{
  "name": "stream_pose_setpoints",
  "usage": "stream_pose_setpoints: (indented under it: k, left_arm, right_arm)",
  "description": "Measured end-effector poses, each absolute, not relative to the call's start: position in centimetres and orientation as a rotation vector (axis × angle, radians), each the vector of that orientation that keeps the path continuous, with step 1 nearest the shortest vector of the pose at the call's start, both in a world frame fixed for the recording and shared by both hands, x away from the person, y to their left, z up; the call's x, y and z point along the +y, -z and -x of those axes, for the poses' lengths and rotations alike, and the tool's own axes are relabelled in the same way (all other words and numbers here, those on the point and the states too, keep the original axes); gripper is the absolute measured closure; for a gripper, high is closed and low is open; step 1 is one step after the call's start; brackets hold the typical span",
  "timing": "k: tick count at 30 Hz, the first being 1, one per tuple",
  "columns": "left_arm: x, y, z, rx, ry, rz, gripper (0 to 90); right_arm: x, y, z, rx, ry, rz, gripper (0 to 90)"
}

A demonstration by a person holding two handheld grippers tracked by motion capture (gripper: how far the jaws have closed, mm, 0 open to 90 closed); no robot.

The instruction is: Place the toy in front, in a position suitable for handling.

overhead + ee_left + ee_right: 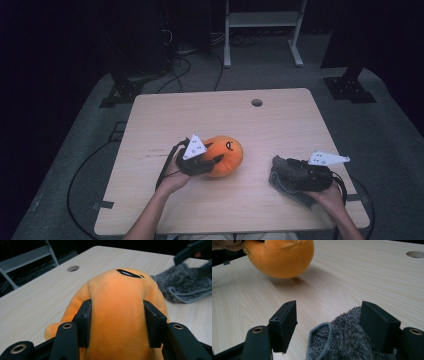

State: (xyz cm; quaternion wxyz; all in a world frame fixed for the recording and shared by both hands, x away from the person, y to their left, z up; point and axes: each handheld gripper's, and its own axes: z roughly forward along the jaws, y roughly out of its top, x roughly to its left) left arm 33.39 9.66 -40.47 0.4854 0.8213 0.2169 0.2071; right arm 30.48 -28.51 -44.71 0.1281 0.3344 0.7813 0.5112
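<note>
Plainly, key relation: the orange plush toy (226, 155) sits squeezed between the jaws of the left gripper (212, 161), and the grey cloth (287, 176) lies well apart to that gripper's right, under the right gripper (290, 172).
Left gripper state: clamped on the toy; in the left gripper view both pads (84, 323) press into its sides so the plush bulges between them.
Right gripper state: jaws stand apart over the cloth (one pad (283, 325) has bare table beside it, the other touches the fuzzy pile but does not pinch it).
Toy's place: near the middle of the table (165, 115), lifted or only lightly resting; the right gripper view shows a shadow beneath it (279, 257), so contact is hard to call.
Nearer hand: the left hand holds the toy; the right hand is at the cloth.
Likely next move: carrying the toy towards the cloth, judged from how the two lie.
Toy's look: round, soft, bright orange, with a black stitched mark on top (128, 273).
Cloth's look: dark grey, fluffy, crumpled, with a smooth hemmed edge.
</note>
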Motion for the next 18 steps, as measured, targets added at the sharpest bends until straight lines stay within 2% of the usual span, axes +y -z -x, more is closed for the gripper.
stream_pose_setpoints:
  k: [10,13,15,16,18]
  left_arm:
    - [7.7,41.7,-31.3,0.462,-0.435,-2.025,48.4]
    - [7.1,42.8,-31.0,0.454,-0.417,-2.056,44.9]
    - [7.0,43.1,-30.8,0.466,-0.413,-2.034,27.9]
    - [7.2,42.9,-30.8,0.490,-0.401,-2.011,27.9]
    - [7.9,42.4,-30.5,0.495,-0.363,-1.987,14.9]
  right_arm:
    - [-29.0,44.7,-30.5,2.252,-1.483,-0.989,28.7]
    - [-28.9,44.7,-30.6,2.256,-1.476,-0.996,28.7]
    - [-28.9,44.8,-30.7,2.255,-1.475,-0.998,28.7]
    - [-28.9,44.7,-30.7,2.254,-1.473,-1.001,28.7]
    - [-29.0,44.6,-30.7,2.233,-1.479,-1.010,28.6]
